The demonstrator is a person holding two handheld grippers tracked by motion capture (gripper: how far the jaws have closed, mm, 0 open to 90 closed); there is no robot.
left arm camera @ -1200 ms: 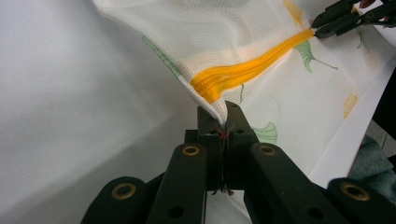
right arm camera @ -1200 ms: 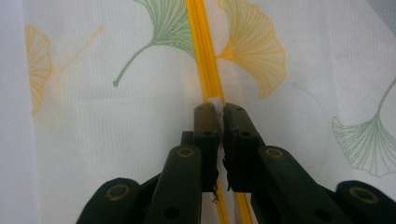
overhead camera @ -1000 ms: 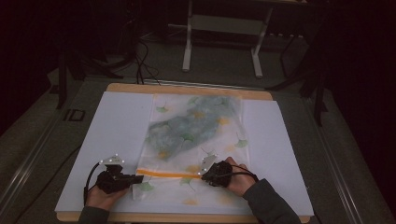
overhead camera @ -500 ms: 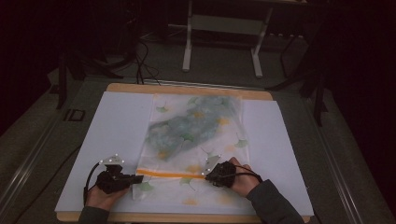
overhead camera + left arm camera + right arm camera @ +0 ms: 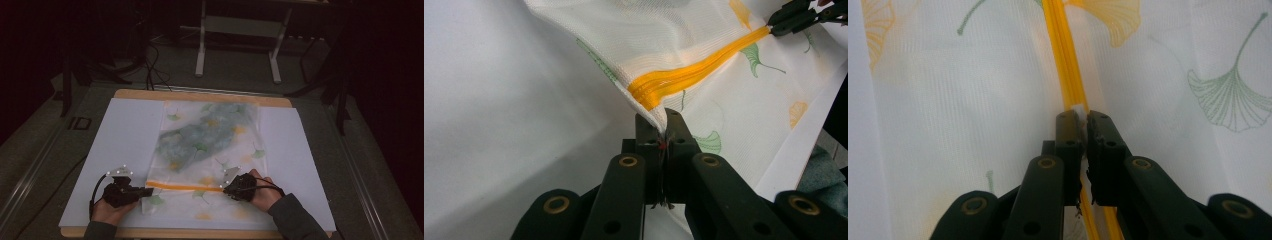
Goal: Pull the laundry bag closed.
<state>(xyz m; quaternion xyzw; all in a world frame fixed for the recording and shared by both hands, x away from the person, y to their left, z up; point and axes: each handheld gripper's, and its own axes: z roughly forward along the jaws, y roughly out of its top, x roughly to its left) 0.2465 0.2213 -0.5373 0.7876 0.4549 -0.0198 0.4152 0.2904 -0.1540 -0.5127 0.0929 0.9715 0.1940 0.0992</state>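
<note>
A white mesh bag (image 5: 210, 150) printed with green and yellow leaves lies flat in the middle of the high view on a white sheet (image 5: 125, 135) covering the worktop (image 5: 200, 95). An orange zipper (image 5: 182, 187) crosses its lower part. At lower left, the left tool (image 5: 148, 191) is clenched on the bag's corner at the zipper's end, lifting the mesh slightly. At lower centre-right, the right tool (image 5: 226, 189) is clamped on the small white zipper pull (image 5: 1079, 108).
</note>
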